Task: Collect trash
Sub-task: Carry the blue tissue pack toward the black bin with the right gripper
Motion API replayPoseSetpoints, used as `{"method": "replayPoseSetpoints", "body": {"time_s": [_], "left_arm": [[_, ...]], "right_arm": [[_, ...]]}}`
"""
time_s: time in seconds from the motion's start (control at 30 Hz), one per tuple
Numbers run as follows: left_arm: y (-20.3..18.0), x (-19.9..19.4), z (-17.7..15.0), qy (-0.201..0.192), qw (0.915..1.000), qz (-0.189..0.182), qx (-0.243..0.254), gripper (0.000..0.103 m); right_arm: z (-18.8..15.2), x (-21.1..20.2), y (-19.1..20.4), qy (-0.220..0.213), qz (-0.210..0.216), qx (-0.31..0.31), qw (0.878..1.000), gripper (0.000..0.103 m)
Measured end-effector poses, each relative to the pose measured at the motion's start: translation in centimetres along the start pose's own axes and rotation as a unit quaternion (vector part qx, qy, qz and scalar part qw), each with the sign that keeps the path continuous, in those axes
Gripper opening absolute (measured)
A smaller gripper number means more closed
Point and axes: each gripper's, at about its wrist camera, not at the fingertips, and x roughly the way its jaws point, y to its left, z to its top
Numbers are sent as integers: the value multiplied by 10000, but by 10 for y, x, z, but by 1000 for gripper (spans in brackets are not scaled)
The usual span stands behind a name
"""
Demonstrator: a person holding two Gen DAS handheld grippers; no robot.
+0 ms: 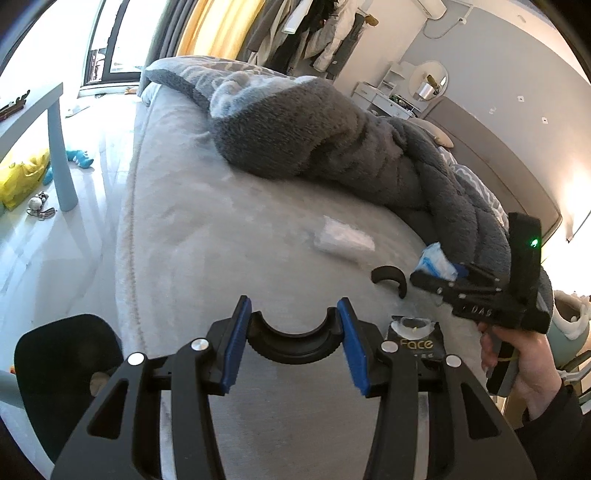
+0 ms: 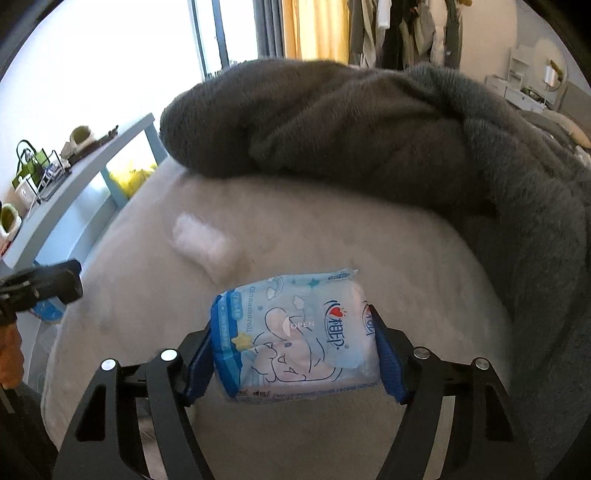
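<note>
We see the right tool [image 2: 295, 350] closed on a pale blue tissue pack [image 2: 295, 332], its blue pads pressing the pack's two short ends. The pack's long axis runs across the view from pad to pad, tilted a little so the right end sits higher; its printed face with the cartoon drawing and the small "OPEN" tab is turned up toward the camera. It hangs just above the grey bed [image 2: 351, 240], not resting on it.

In the left wrist view the left tool [image 1: 293, 328] is part closed on a black half-ring [image 1: 293, 343], a curved piece whose open side faces away from us, its two ends lying against the blue pads. A second black curved piece [image 1: 389, 278] lies on the bed [image 1: 221, 221] ahead, and a dark packet marked "Face" [image 1: 413, 339] lies just right of the left tool. A white folded tissue [image 1: 345, 238] lies farther out on the sheet.

A dark grey fleece blanket [image 1: 332, 136] is heaped along the far side of the bed. To the left stands a light blue bench [image 2: 92, 166] carrying small items; under it we make out a yellow bag [image 1: 22, 177]. Beyond are a bright window [image 1: 110, 40], a yellow curtain [image 1: 218, 26] and hanging clothes [image 1: 314, 33].
</note>
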Motion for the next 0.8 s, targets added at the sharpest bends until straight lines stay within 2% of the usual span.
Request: {"method": "replayPoseSetpoints", "body": {"time_s": [0.4,0.8], "left_arm": [[31,-20,2,-95,9993,350,35,50],[81,-44,-4,-67,9968,795,-63,50]], "right_arm": [[31,9,44,-264,463,80,9985,74],[58,24,114,-419,1103,8,9930,74]]}}
